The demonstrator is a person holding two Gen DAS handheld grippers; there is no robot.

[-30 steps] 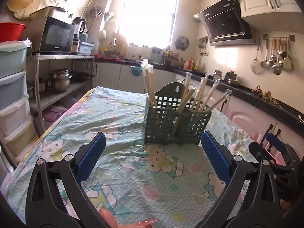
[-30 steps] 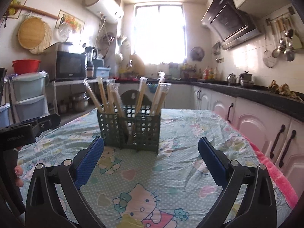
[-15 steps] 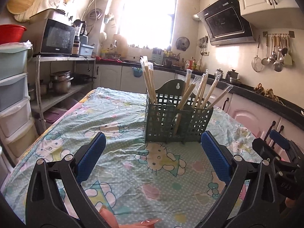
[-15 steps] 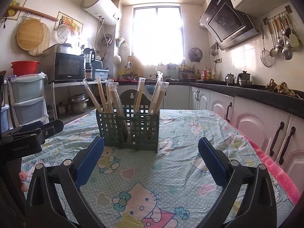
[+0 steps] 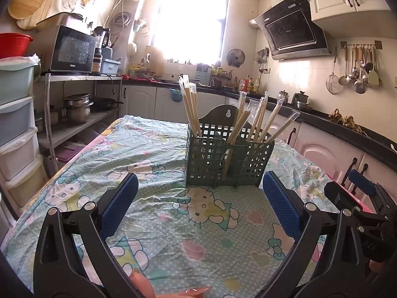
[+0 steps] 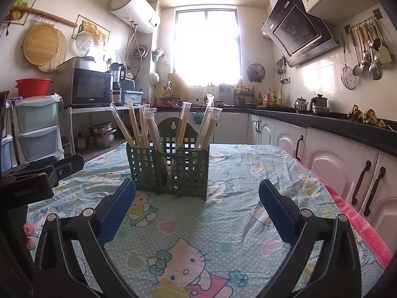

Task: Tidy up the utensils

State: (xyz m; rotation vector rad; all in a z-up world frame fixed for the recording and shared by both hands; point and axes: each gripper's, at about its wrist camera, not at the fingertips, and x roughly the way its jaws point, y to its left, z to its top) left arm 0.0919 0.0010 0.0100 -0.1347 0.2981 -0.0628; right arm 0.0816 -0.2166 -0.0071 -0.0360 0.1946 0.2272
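"GenRobot.AI" is printed on the left gripper (image 6: 42, 171); it and the right gripper (image 6: 197, 200) are spread wide, empty, near the basket (image 6: 168, 167).

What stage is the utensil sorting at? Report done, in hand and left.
Done: the wrapped chopsticks stand in the green basket on the table. In hand: nothing; the left gripper and right gripper are both open and empty. Left: no loose utensils show on the cloth, so little, if anything.

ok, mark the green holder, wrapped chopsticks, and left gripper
green holder (image 5: 211, 164), left wrist view, front mesh wall
wrapped chopsticks (image 5: 191, 106), left wrist view, mid shaft
left gripper (image 5: 199, 191), left wrist view, midway between fingertips
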